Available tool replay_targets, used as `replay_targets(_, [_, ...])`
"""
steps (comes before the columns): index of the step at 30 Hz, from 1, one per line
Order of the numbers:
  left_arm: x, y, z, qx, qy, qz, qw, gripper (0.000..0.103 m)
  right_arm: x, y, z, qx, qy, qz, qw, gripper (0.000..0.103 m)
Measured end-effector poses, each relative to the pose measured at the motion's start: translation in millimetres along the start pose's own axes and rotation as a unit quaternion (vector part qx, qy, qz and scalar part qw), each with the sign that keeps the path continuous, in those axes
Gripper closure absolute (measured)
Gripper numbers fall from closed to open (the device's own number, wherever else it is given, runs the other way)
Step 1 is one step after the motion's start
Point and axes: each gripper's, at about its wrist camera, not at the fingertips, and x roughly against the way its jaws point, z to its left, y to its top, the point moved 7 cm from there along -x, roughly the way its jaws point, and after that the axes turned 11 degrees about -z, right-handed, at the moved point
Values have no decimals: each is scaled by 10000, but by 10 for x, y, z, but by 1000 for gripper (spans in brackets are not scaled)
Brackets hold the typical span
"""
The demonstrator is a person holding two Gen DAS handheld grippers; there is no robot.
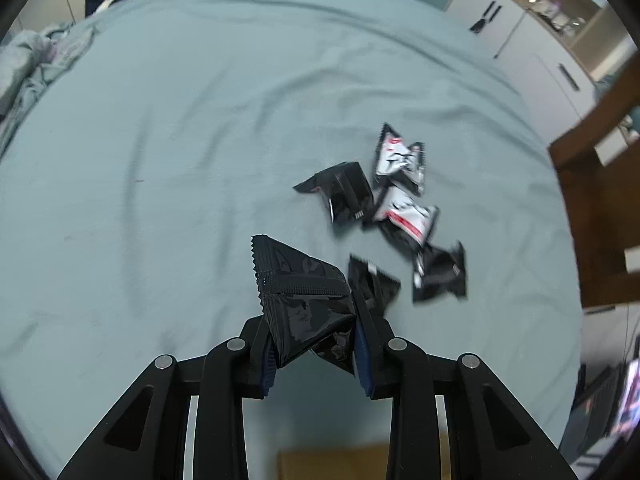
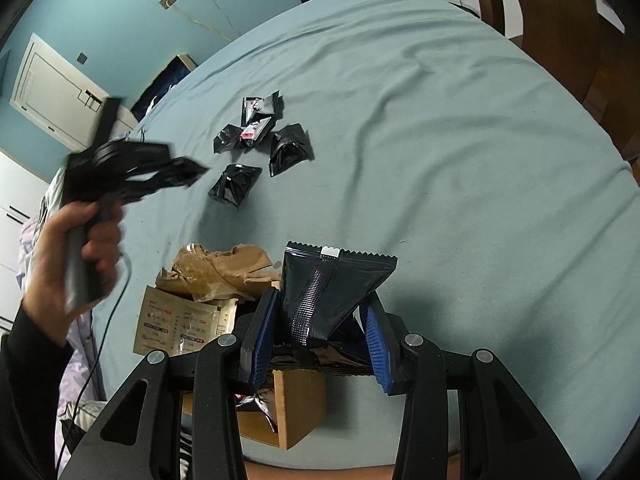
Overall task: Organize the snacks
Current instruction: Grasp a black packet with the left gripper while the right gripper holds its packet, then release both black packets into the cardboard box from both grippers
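Observation:
A black snack packet sits crumpled between the blue pads of my left gripper, which is shut on it above the teal bed sheet. Several loose black and white-red packets lie on the sheet just beyond, to the right. In the right wrist view my right gripper is shut on another black packet, held upright over an open cardboard box with a dark packet inside. The left gripper appears there blurred, in a hand, left of the loose packets.
Crumpled brown wrapping and printed sachets lie beside the box. A brown wooden frame stands at the bed's right edge, with white cabinets behind. Bunched bedding is at the far left. A cable hangs from the hand.

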Motion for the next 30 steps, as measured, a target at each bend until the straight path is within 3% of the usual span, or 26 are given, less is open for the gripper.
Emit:
replay_targets(4, [553,-200,36,-343,21,-247,9991,72,62,-47,-5,38,-122,-81,9999,63])
replay_targets(9, [1099,-514,-100,-631,-354,-427,9965,72,155,-89,40,120,-194,-193,9996,63])
replay_targets(14, [1347,-978,-324,-1558,-241,-749,9847,72,240,-142,122,327,-129,-253,9991,63])
replay_targets(17, [1338,-1298,-435,-2186,-167,-895,9716,72,230,-211,202,448,-15,-174,9988,63])
replay_targets(18, [1306,-1422,-480,-2309,-335,-839,9688,72,233,-237,231,508,-8,-170,9986,63])
replay_targets(21, [1158,-1692,-547,-2313,-977,-653,9658,72,217,-292,260,567,-11,-118,9983,63])
replay_targets(24, [939,-1817,-505,-2395,-735,-426,9672,72,130,-386,288,594,-13,80,9982,63])
replay_targets(26, [911,-1794,-521,-2358,-801,-388,9677,70,85,-410,313,675,-51,150,9976,63])
replay_targets(28, [922,-1789,-563,-2390,-873,-388,9663,65,69,-392,342,733,-56,159,9972,63])
replay_targets(30, [1009,-1771,-595,-2450,-858,-747,9628,35,73,-372,373,747,-21,116,9971,63])
